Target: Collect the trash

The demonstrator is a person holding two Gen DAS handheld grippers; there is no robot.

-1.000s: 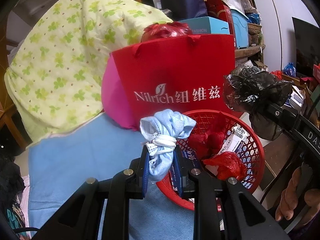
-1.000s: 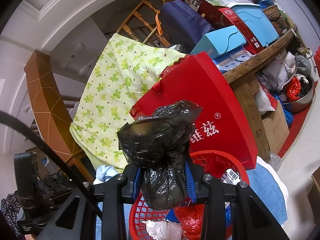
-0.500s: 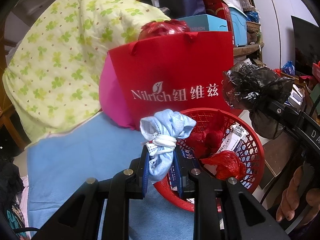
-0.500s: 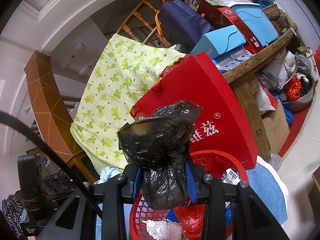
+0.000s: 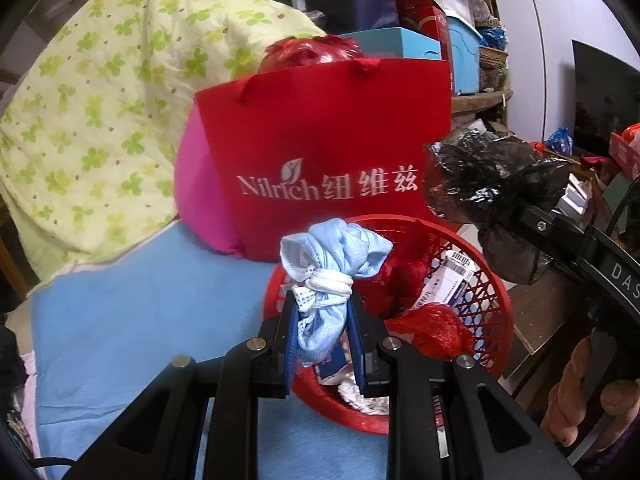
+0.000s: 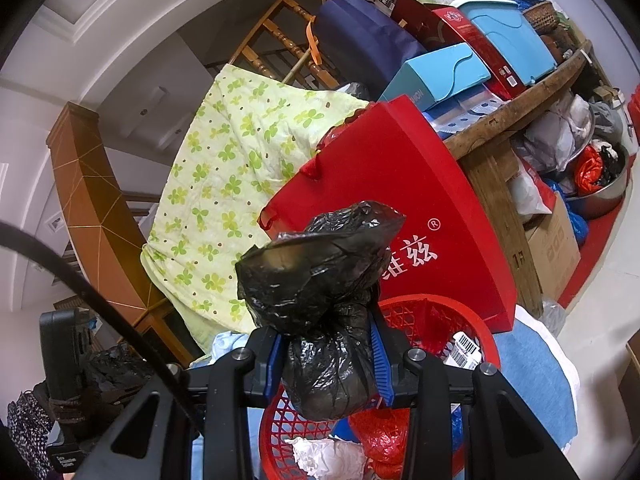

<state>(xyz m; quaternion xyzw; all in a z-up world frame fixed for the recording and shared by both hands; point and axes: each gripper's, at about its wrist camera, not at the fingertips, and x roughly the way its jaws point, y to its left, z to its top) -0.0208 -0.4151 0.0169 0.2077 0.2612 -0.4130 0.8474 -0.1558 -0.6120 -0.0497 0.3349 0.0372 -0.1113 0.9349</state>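
Trash: crumpled blue face mask (image 5: 332, 276), bound with its white ear loops, clamped in left gripper (image 5: 323, 334) above red mesh basket (image 5: 494, 312). Right gripper (image 6: 330, 360) pinches knotted, glossy black plastic bag (image 6: 316, 264) over it.

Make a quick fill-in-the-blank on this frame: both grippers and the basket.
1. The left gripper is shut on a balled-up light ____ face mask.
2. The right gripper is clamped on a crumpled ____ plastic bag.
3. Below both sits a red basket, behind it a red ____ bag.

Missing: blue; black; paper
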